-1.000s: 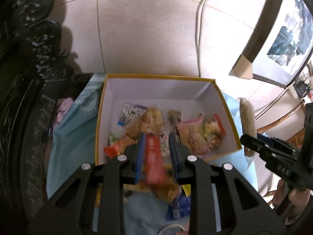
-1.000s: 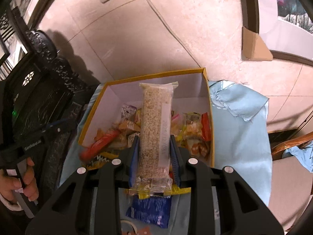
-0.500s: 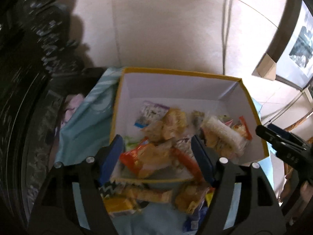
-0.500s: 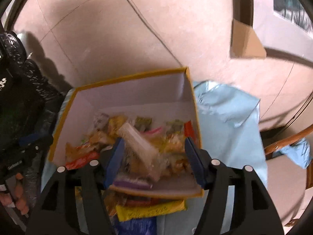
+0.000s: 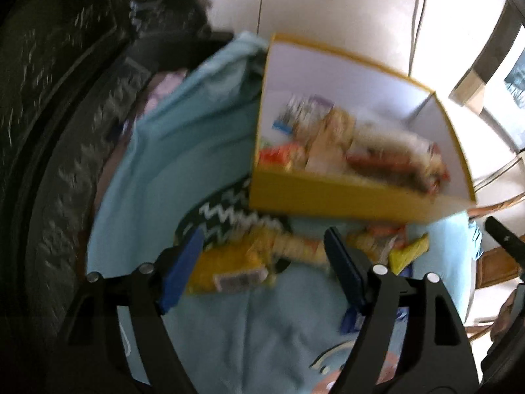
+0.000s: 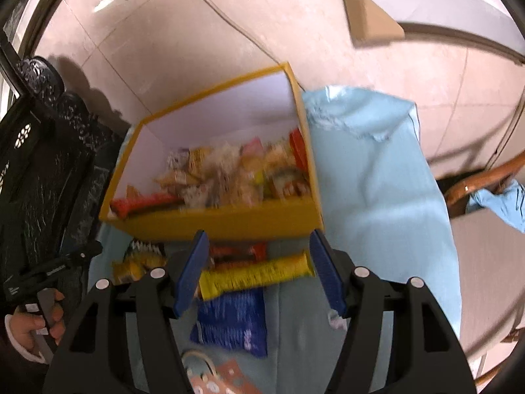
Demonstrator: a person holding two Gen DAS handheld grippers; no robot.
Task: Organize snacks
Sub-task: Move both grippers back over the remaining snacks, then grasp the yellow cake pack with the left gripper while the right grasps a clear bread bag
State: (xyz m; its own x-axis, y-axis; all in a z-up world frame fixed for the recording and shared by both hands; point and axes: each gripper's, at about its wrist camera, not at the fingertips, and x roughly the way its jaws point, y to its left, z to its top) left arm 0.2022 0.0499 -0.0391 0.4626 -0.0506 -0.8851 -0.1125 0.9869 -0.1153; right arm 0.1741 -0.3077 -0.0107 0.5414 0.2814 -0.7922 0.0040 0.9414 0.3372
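Left wrist view, left to right: dark carved furniture [image 5: 65, 124] fills the 9 o'clock edge; a light blue cloth [image 5: 170, 170] covers the surface beside it. The left gripper [image 5: 262, 246] points steeply down over the loose snacks on the cloth, its jaws opening and gripping nothing; below and between the blue pads [image 5: 182, 269] lie a black zigzag-patterned packet [image 5: 226, 216] and a yellow packet [image 5: 226, 269], neither pressed by a pad. At 1 o'clock from this gripper stands the yellow box [image 5: 328, 197], white inside, holding a blurred heap of wrapped snacks [image 5: 354, 151]. A yellow wrapper [image 5: 410, 252] lies at 3 o'clock of the gripper, outside the box. Right wrist view, left to right: at 8 o'clock a hand [image 6: 36, 325] grips the handle of the other gripper, before the dark furniture [image 6: 49, 164]. The same yellow box [image 6: 229, 223] sits at 12 o'clock from the right gripper [image 6: 259, 256], filled with mixed snacks [image 6: 229, 174], a red bar [image 6: 144, 203] along its near left side. The right gripper hangs with its jaws parted partway and empty; between its pads [image 6: 193, 269], untouched, lies a long yellow bar [image 6: 256, 274], with an orange packet [image 6: 236, 251] just beyond it and a dark blue packet [image 6: 233, 321] at 6 o'clock. The blue cloth [image 6: 370, 180] spreads toward 3 o'clock, and tiled floor [image 6: 197, 39] lies beyond.
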